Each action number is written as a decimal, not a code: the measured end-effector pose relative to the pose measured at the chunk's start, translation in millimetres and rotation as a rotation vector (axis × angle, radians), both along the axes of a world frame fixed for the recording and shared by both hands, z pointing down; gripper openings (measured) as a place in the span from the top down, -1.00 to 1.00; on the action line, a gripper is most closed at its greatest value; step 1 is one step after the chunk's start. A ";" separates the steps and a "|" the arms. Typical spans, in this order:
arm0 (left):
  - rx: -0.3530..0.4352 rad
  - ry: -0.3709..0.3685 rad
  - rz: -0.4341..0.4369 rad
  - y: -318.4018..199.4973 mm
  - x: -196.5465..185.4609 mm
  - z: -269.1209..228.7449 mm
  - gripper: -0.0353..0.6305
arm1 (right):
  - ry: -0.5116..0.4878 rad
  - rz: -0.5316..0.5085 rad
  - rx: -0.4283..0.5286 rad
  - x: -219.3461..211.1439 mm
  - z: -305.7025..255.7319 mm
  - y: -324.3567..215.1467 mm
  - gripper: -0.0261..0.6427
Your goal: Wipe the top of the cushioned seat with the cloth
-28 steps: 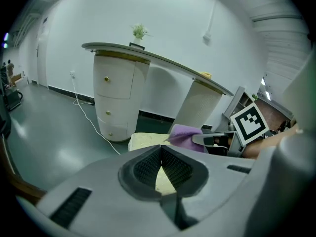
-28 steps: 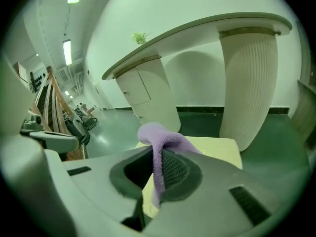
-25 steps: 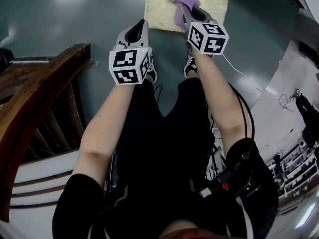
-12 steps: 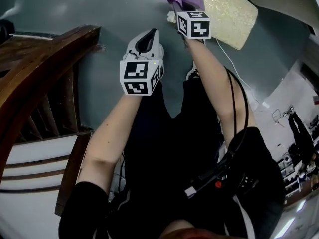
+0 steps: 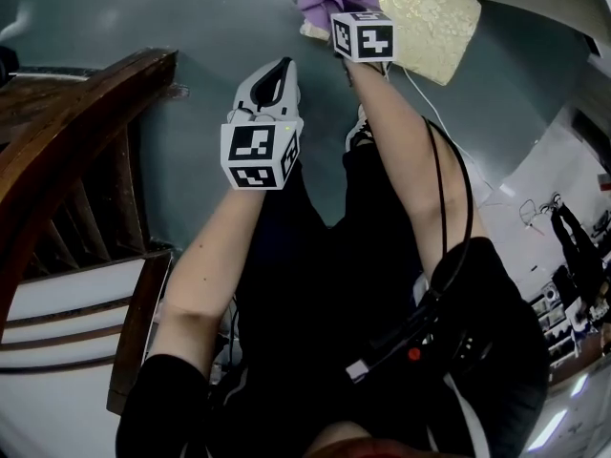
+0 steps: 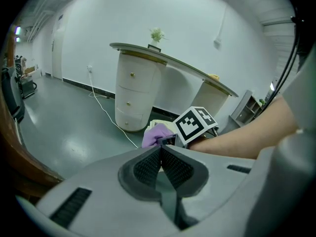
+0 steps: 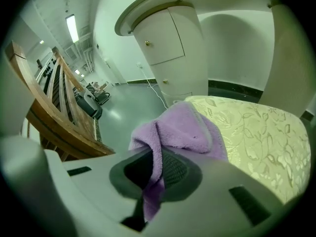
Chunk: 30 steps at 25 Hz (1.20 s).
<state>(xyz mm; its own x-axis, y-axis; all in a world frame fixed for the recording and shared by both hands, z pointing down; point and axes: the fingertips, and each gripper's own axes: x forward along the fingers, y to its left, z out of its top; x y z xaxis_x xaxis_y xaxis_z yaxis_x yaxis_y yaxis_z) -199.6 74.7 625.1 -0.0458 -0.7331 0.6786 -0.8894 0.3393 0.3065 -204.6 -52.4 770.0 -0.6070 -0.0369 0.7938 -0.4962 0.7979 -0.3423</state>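
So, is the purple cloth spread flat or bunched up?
Bunched up: the cloth lies in thick folds, one end pinched between the jaws of the right gripper.

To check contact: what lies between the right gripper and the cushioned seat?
The purple cloth, clamped in the right gripper and resting on the cushioned seat; the right gripper view shows it.

Purple cloth point(image 7: 190, 130) at cream seat point(image 7: 259, 137) edge

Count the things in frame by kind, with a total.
Grippers: 2, left gripper and right gripper
Cloth: 1
Seat: 1
Wooden chair: 1
Desk: 1
Total: 6
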 end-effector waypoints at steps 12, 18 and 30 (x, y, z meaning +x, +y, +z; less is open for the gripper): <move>-0.002 -0.005 0.039 -40.6 38.9 1.4 0.88 | 0.005 0.075 0.010 79.6 1.7 -42.9 0.85; -0.001 -0.002 0.074 -53.7 65.2 2.8 0.88 | 0.013 0.116 0.012 112.5 4.4 -59.0 0.85; 0.007 -0.011 0.136 -82.2 111.5 -3.4 0.88 | 0.032 0.192 0.026 189.7 3.1 -92.4 0.85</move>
